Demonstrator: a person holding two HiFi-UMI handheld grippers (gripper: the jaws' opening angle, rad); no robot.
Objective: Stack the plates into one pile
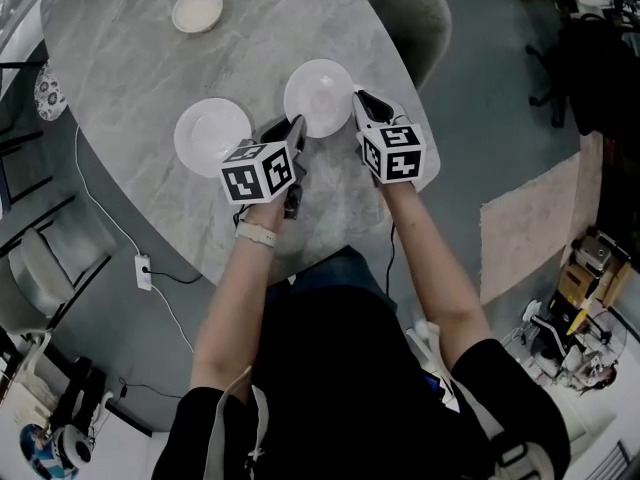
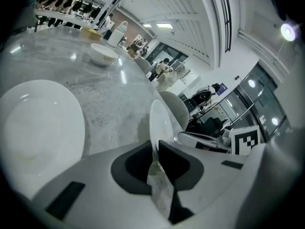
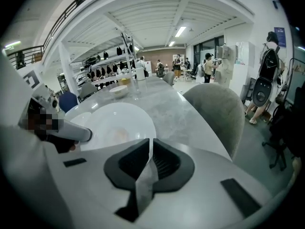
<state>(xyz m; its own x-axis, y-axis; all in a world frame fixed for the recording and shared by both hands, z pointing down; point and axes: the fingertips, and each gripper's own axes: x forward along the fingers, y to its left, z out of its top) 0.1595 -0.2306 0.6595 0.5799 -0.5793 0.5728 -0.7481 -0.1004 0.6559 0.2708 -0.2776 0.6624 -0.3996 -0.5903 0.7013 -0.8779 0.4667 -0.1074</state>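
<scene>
Two white plates lie side by side on the grey marble table (image 1: 120, 58). The right-hand plate (image 1: 318, 93) is gripped from both sides. My left gripper (image 1: 297, 126) is shut on its left rim; in the left gripper view that plate (image 2: 159, 120) shows edge-on, running in between the jaws (image 2: 156, 149). My right gripper (image 1: 358, 100) is shut on the opposite rim, and the plate (image 3: 116, 125) spreads out ahead of its jaws (image 3: 150, 144). The other plate (image 1: 212, 135) sits free just left of my left gripper, seen large in the left gripper view (image 2: 38, 132).
A small white bowl (image 1: 197, 10) stands farther back on the table (image 2: 103, 54). A grey upholstered chair (image 1: 405, 8) stands at the table's right edge (image 3: 214, 109). A cable and a socket (image 1: 143, 268) lie on the floor to the left.
</scene>
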